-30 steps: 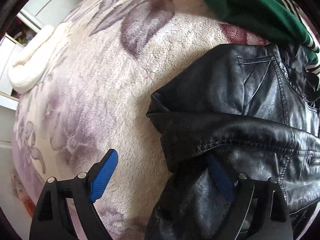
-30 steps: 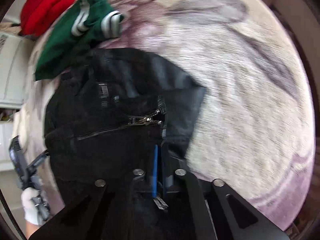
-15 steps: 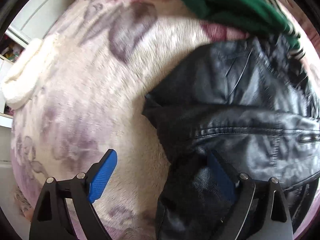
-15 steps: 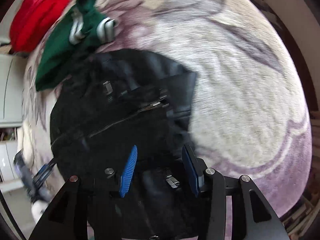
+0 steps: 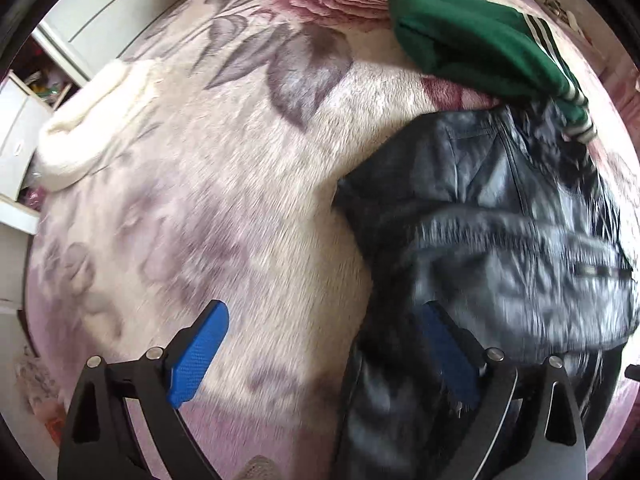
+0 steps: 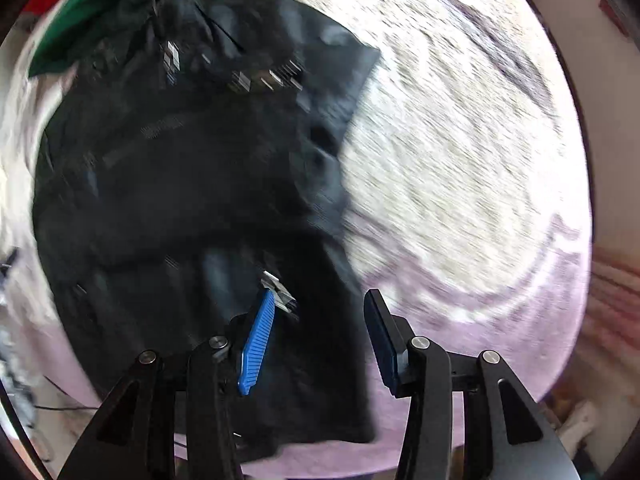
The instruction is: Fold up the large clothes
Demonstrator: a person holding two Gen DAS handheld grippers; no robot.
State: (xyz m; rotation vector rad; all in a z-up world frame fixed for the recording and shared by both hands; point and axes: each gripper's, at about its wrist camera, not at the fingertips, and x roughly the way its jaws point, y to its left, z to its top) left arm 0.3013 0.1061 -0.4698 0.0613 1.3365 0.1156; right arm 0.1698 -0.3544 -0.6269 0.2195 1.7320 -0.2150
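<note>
Both your jaws are wide open, holding nothing. The shiny black leather jacket lies under and ahead of them.

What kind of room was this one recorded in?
Most likely a bedroom. A plush floral blanket covers what looks like a bed, with a black leather jacket and a green striped garment lying on it, and white cabinets stand beside it.
</note>
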